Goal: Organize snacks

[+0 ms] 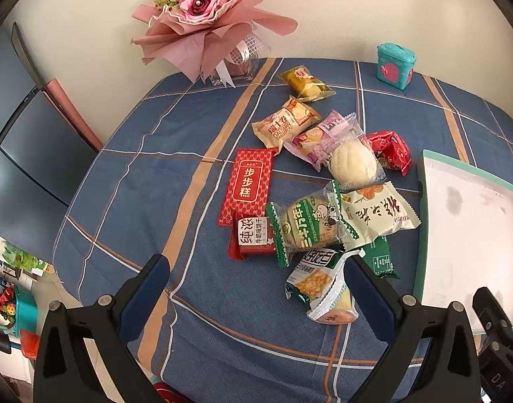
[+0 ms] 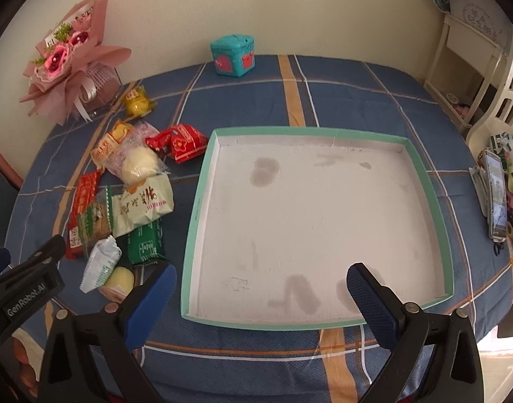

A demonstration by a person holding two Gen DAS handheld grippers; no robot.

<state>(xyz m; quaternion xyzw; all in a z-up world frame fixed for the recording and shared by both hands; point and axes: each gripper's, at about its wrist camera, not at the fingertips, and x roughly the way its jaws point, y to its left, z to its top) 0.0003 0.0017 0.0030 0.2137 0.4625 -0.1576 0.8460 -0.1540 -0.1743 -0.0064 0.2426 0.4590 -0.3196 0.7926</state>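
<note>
Several wrapped snacks lie in a loose pile on the blue plaid tablecloth [image 1: 148, 168]: a long red packet [image 1: 248, 184], a small red-and-white packet [image 1: 253, 236], a round green-edged biscuit pack [image 1: 306, 225], a white-and-green pack [image 1: 318, 282], a pale bun [image 1: 353, 163] and a red pouch [image 1: 390, 149]. A shallow green-rimmed white tray [image 2: 427, 178] sits empty to their right. My left gripper [image 1: 258, 265] hovers open just in front of the pile. My right gripper [image 2: 261, 278] hangs open over the tray's near edge.
A pink bouquet [image 1: 202, 10] in a clear vase stands at the table's back left. A teal box [image 1: 395, 65] sits by the wall. A phone [image 2: 496, 194] and cables lie off the table's right edge. White furniture [image 2: 471, 60] stands at far right.
</note>
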